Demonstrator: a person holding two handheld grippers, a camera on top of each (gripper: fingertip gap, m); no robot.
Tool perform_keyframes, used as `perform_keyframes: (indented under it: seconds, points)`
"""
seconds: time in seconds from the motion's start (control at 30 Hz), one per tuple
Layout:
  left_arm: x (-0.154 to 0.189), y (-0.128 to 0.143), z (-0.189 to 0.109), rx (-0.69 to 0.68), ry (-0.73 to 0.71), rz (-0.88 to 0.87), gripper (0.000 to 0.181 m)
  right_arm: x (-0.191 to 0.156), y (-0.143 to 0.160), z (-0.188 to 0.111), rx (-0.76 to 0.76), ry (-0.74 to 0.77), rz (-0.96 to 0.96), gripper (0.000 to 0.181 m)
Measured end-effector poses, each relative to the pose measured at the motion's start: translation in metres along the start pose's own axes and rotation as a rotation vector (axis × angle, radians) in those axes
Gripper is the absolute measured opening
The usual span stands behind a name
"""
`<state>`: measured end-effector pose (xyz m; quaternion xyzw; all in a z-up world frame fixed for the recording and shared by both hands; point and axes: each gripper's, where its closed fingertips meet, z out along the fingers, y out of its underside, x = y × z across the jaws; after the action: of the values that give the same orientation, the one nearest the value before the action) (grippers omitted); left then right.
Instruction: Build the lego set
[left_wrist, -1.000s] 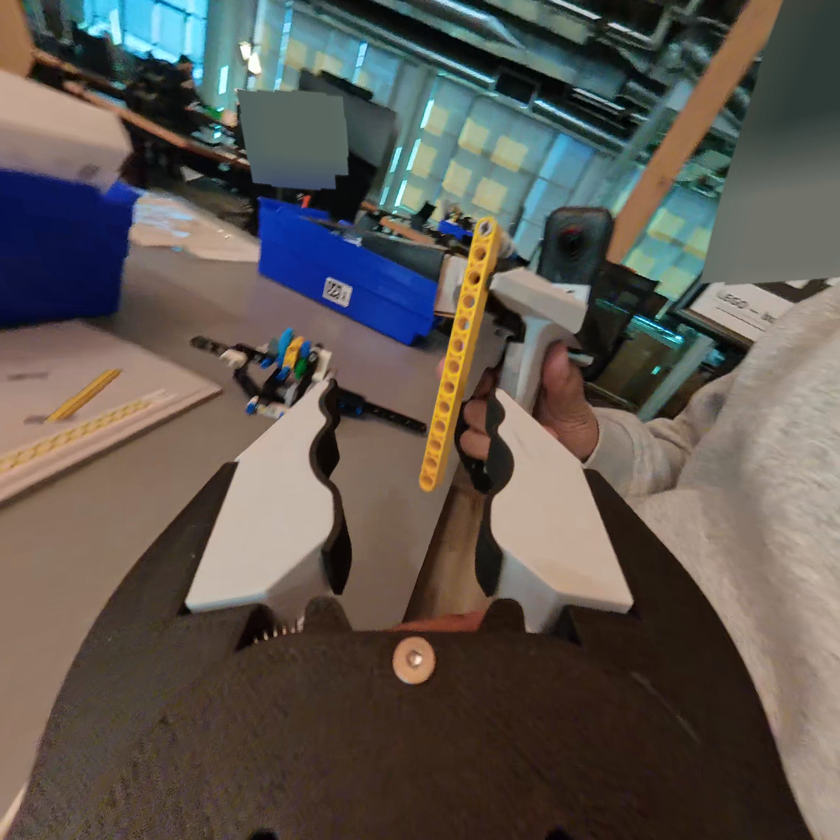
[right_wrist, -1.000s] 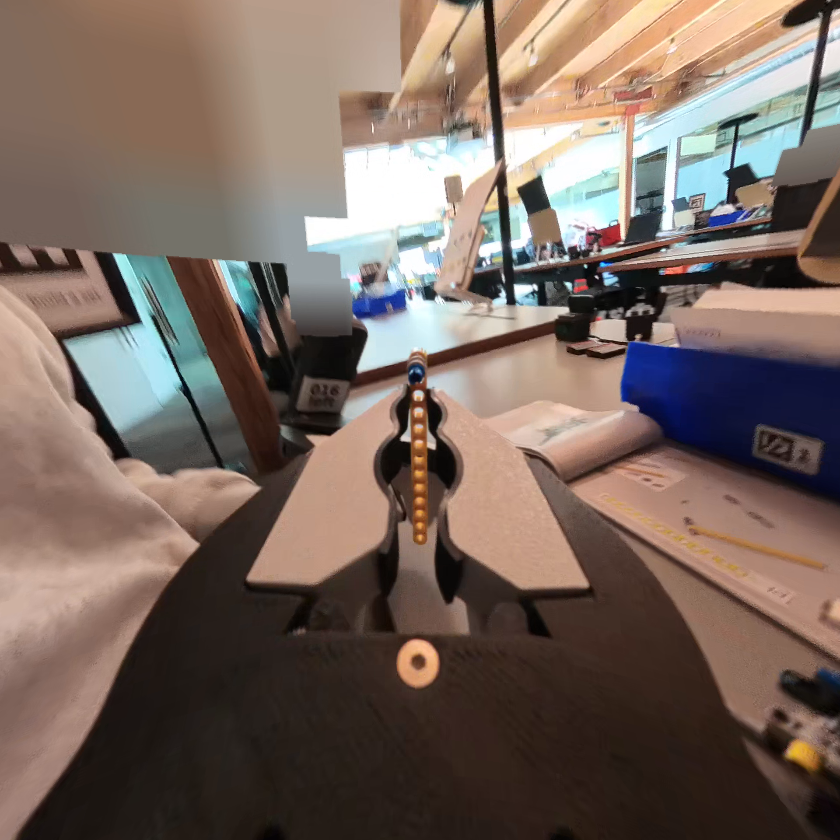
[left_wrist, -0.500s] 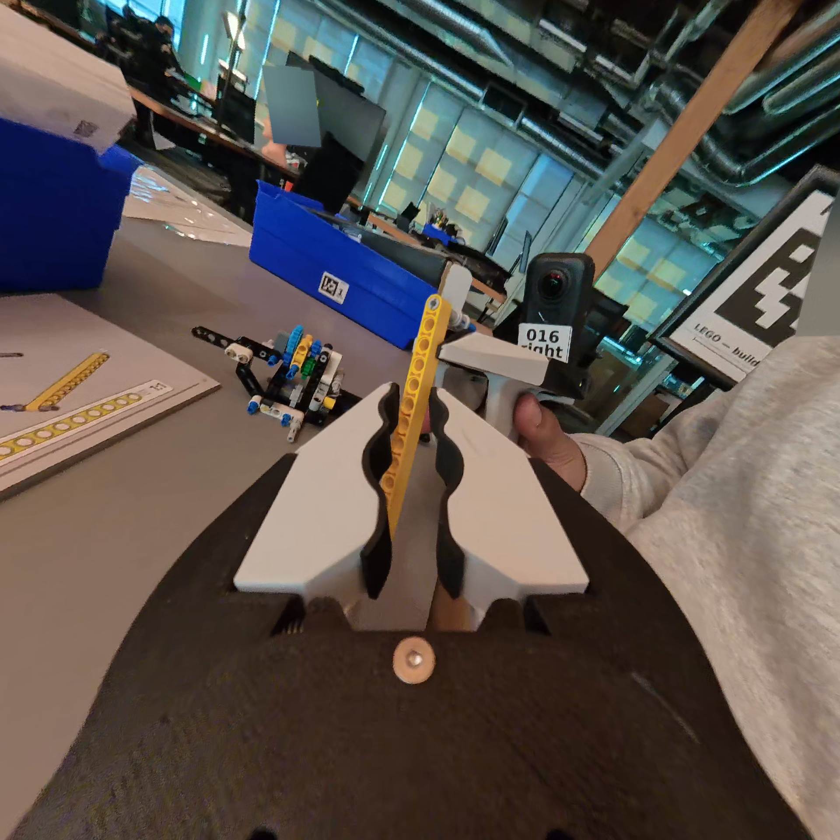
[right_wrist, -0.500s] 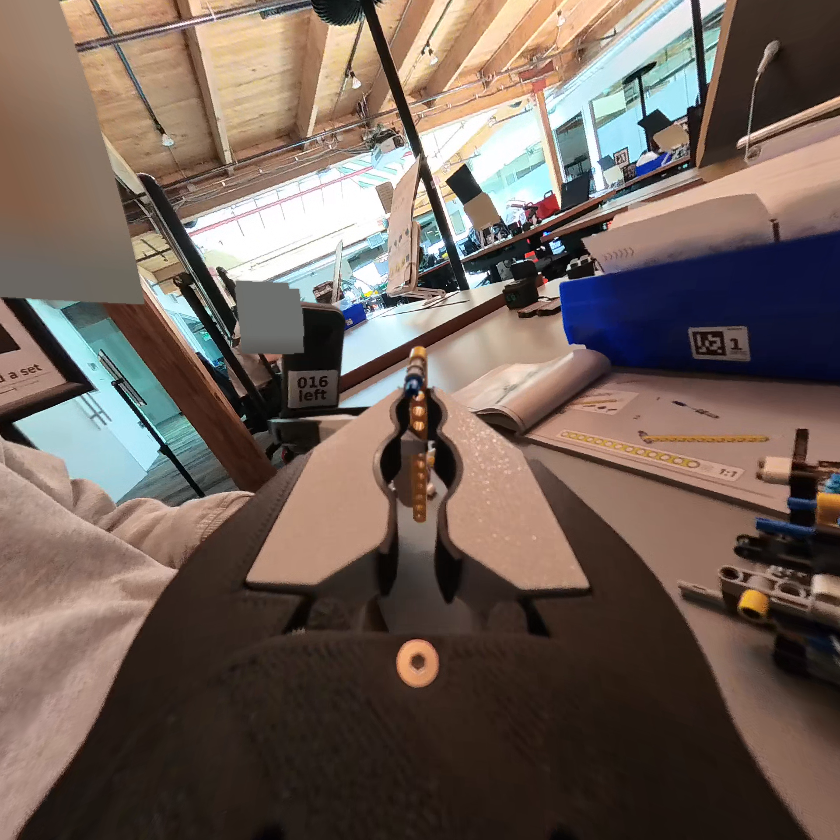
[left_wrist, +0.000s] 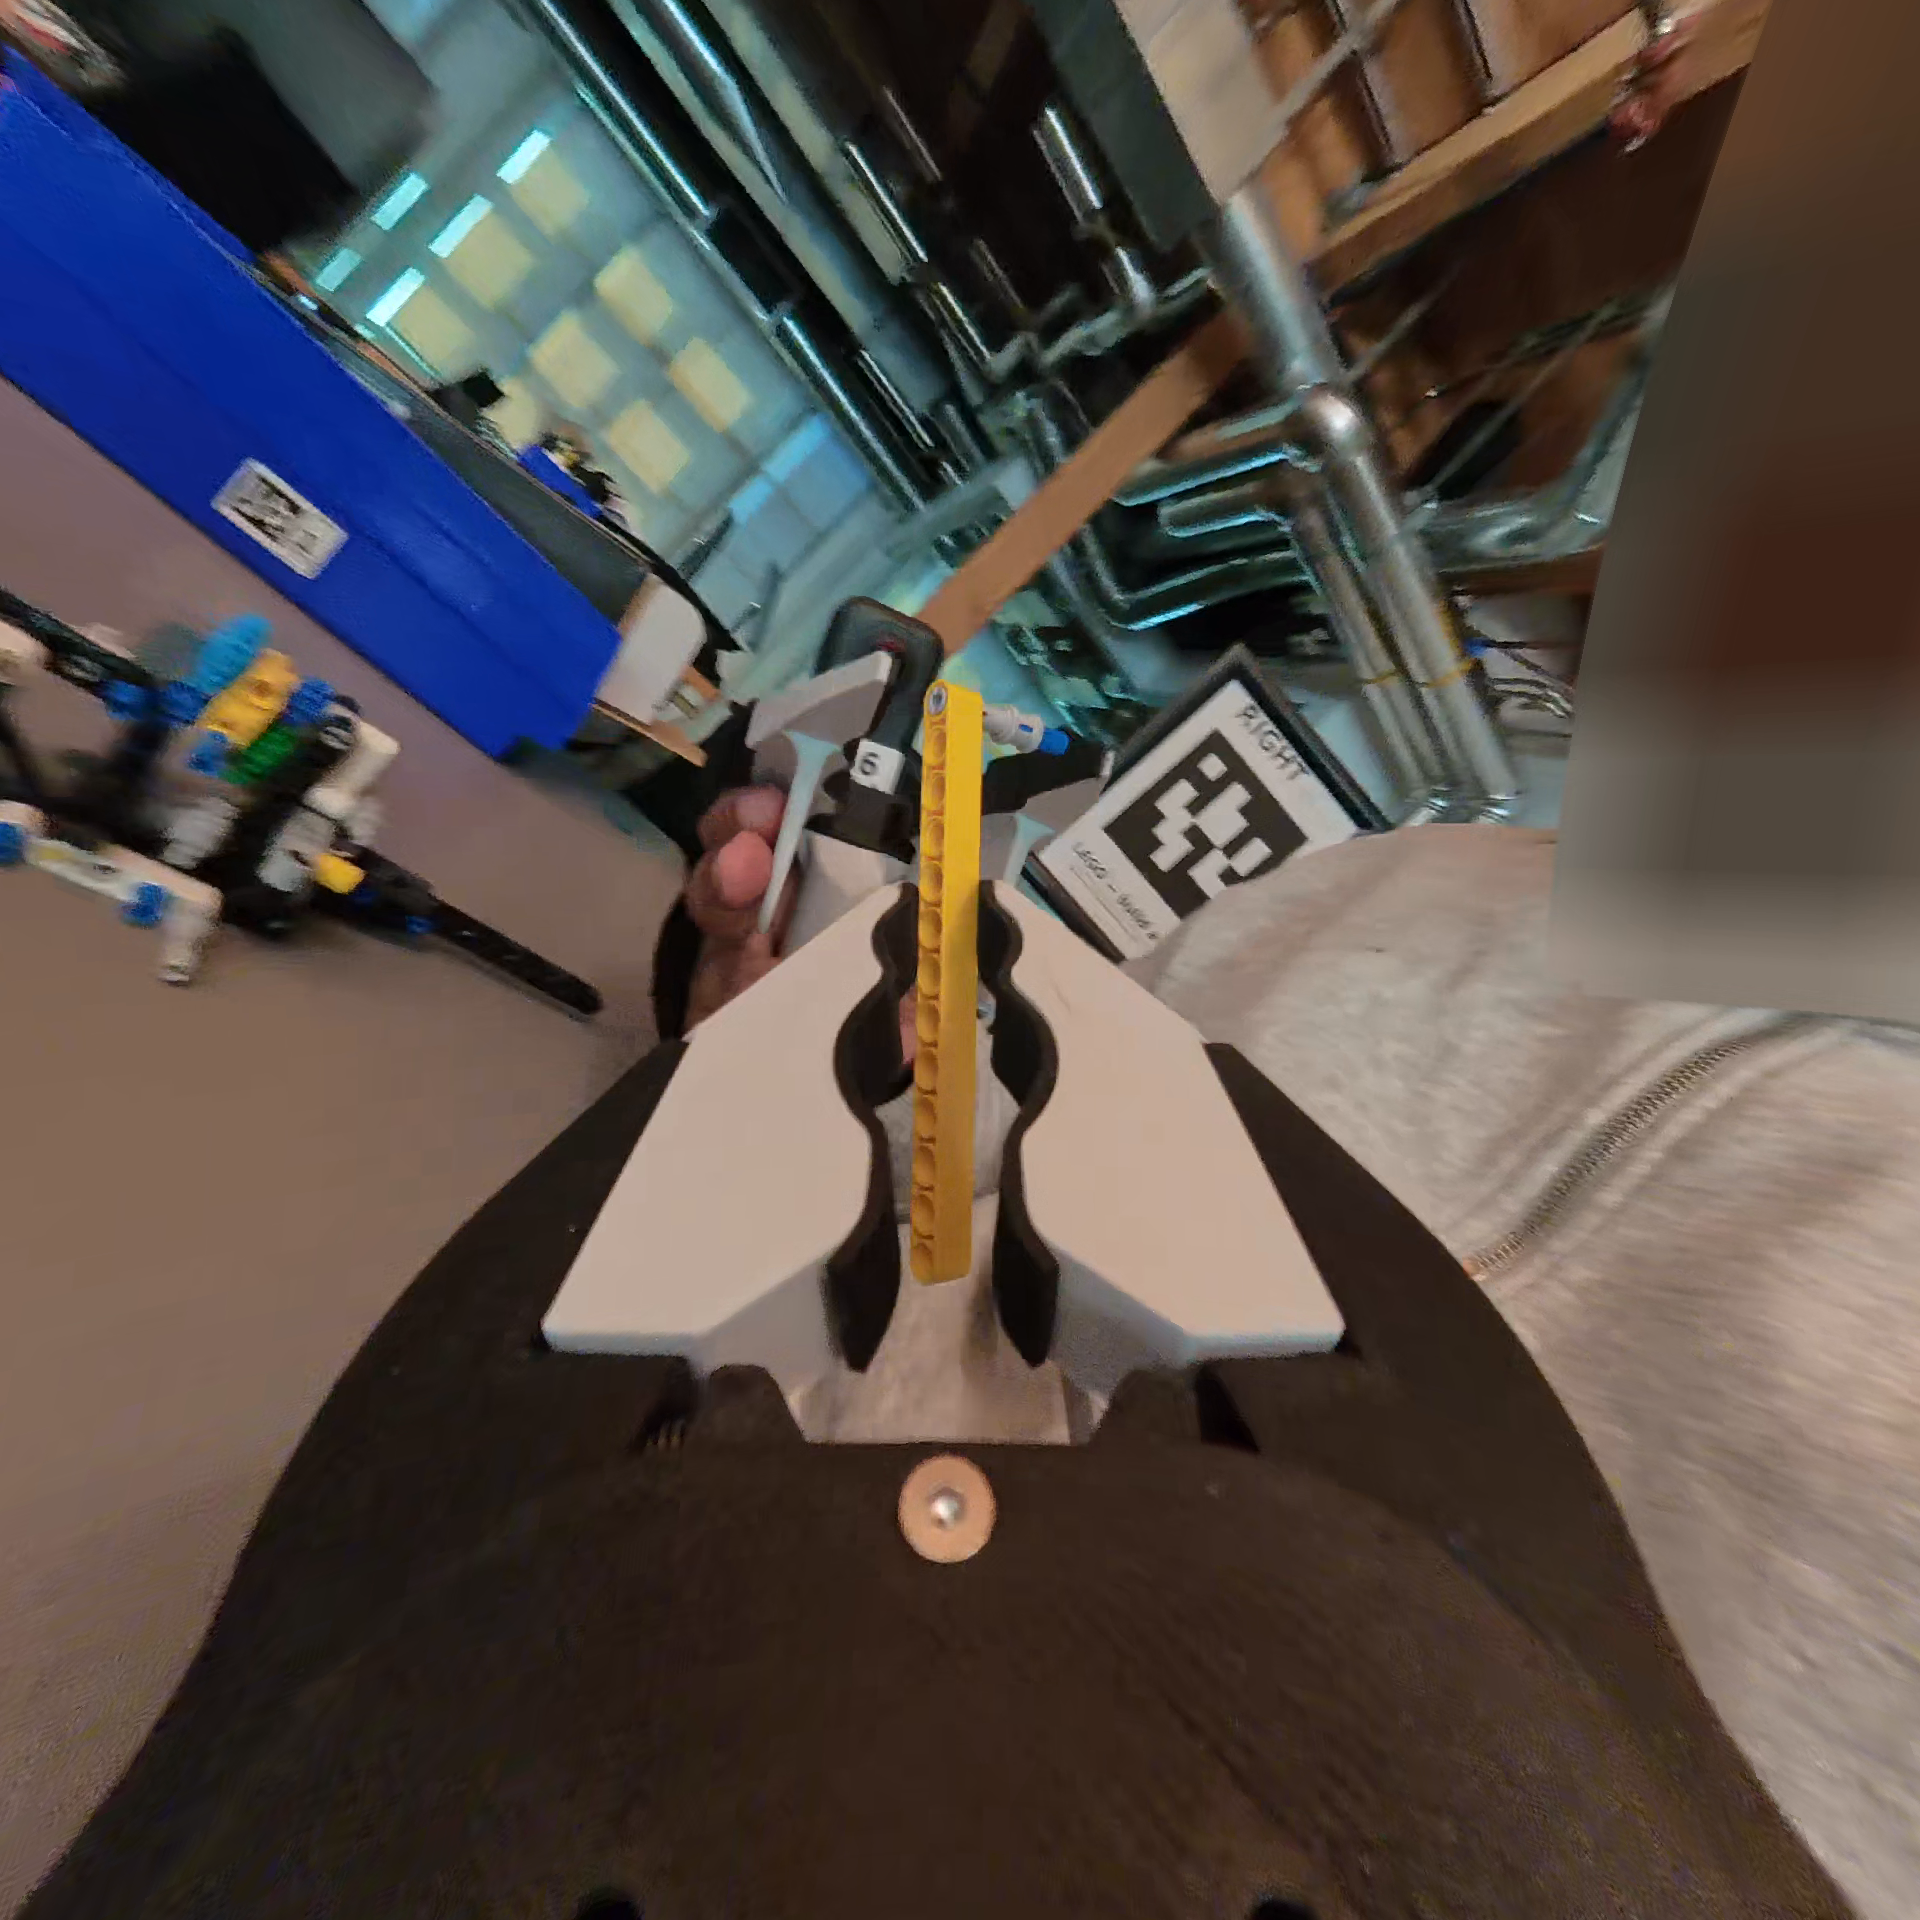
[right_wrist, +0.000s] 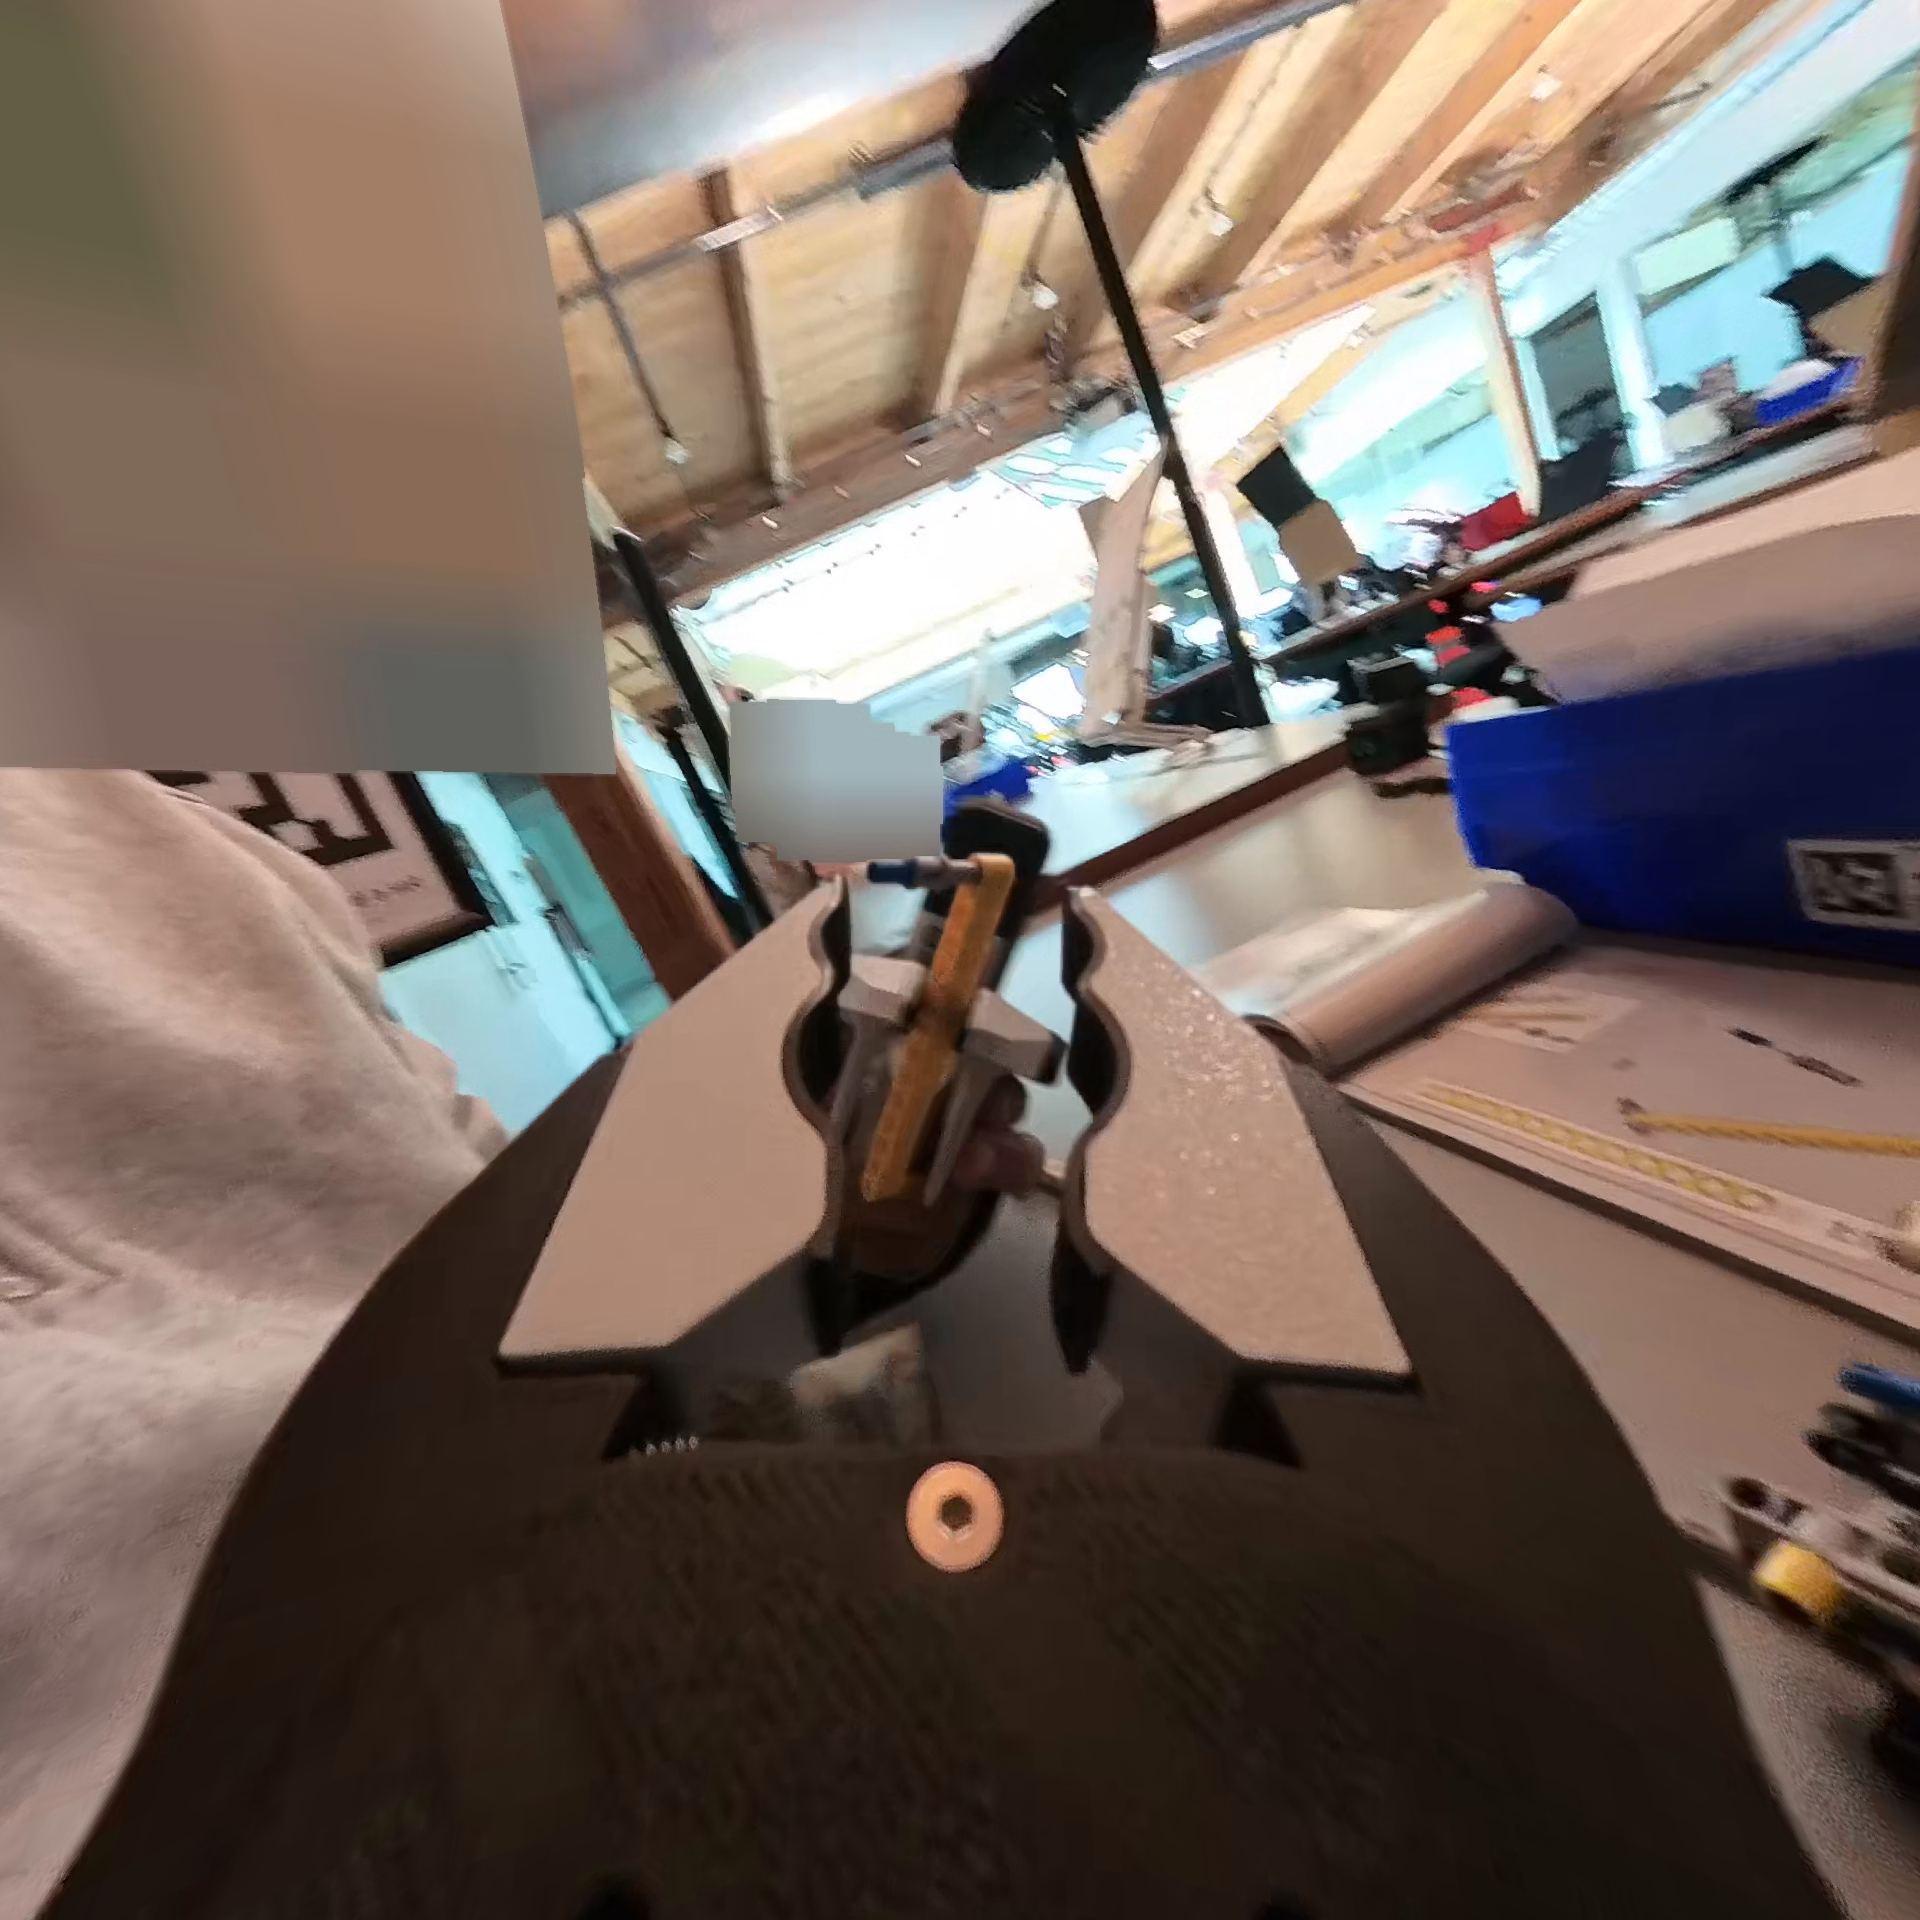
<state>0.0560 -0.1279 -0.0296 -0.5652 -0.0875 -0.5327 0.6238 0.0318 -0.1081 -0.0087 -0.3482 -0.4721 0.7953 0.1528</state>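
The yellow beam (left_wrist: 943, 997) has changed hands within the last second: a moment ago the right gripper (right_wrist: 956, 925) pinched it, whereas now the left gripper (left_wrist: 943, 925) is clamped on it, the beam standing upright between the narrow fingers, a blue-tipped pin (left_wrist: 1023, 727) projecting from its top hole; the right gripper's jaws have parted wide and hold nothing, and it sits just beyond the beam. By judgement the handover is complete, which frees the right gripper to fetch the next part or steady the model.

Going left to right in the left wrist view: the partly built model (left_wrist: 208, 810), black with blue, yellow, green and white pieces, rests on the grey surface (left_wrist: 260, 1143) well apart from the beam; behind it stands a blue bin (left_wrist: 312, 447); at right a grey sleeve (left_wrist: 1558, 1195) fills the frame. In the right wrist view an open instruction booklet (right_wrist: 1455, 987) lies by a second blue bin (right_wrist: 1662, 810). Nothing blocks the way to the model, though the sleeve crowds the right side.
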Motion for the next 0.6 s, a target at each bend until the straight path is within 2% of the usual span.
perform_keyframes:
  seconds: [0.17, 0.47, 0.6]
  points:
    - [0.011, 0.017, 0.011, -0.087, 0.057, 0.016, 0.006, -0.028, -0.001, 0.001, 0.005, -0.181, 0.057, 0.047]
    - [0.017, 0.020, 0.011, -0.111, 0.068, 0.066, 0.006, -0.041, 0.004, 0.002, -0.017, -0.260, 0.106, 0.040]
    - [0.017, 0.019, 0.010, -0.113, 0.057, 0.089, 0.006, -0.039, 0.000, 0.002, 0.015, -0.263, 0.148, 0.047]
